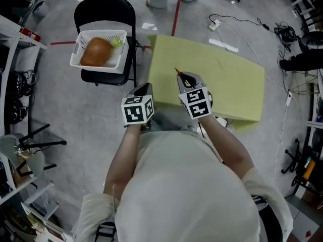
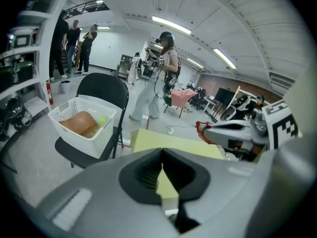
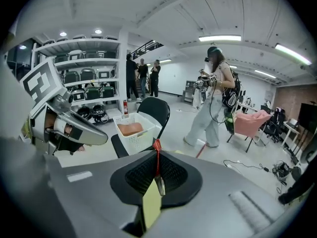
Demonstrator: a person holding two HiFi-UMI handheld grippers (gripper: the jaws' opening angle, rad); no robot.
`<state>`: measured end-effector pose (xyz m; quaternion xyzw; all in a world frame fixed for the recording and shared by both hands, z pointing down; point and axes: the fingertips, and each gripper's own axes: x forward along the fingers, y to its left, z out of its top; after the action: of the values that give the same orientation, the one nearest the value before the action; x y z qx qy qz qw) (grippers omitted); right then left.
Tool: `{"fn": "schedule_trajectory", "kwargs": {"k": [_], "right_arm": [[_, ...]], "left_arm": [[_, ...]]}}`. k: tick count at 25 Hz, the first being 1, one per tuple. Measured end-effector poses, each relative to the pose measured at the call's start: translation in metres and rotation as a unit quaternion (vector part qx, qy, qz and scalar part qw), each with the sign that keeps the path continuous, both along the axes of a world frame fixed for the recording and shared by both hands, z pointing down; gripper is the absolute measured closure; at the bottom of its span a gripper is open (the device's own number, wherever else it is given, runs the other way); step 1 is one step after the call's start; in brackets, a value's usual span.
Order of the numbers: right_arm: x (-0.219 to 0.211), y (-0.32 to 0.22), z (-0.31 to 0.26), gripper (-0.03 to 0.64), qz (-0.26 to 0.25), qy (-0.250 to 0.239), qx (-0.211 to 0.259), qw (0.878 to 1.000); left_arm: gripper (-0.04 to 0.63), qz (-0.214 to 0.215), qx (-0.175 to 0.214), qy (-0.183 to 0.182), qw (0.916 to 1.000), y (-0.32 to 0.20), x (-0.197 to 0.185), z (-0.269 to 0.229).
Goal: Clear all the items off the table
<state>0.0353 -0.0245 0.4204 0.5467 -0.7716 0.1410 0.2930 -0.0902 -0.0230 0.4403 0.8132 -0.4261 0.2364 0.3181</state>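
Step in hand: judged as transport; the worktop [image 1: 217,79] looks bare, so you likely carry the last item.
Right claw [image 1: 177,73]: pinching a thin red item [image 3: 157,155], too small to identify, above the worktop's near edge.
Left claw [image 1: 146,86]: pressed together, nothing in it.
Next move: bring your right claw over the basket [image 1: 98,32] on the chair [image 1: 103,9], then release.
Basket contents: a rounded brown item [image 1: 96,52] and a small green item [image 1: 117,42].
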Motion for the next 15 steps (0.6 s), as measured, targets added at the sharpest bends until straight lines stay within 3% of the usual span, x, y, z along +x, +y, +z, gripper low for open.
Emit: {"fn": "schedule_trajectory", "kwargs": {"k": [15], "right_arm": [[-0.143,-0.084,0.005,0.609,-0.074,-0.013,-0.001,0.997]], "left_arm": [[0.586,-0.074,-0.011,-0.003,0.9972,-0.059,-0.136,0.008]]}}
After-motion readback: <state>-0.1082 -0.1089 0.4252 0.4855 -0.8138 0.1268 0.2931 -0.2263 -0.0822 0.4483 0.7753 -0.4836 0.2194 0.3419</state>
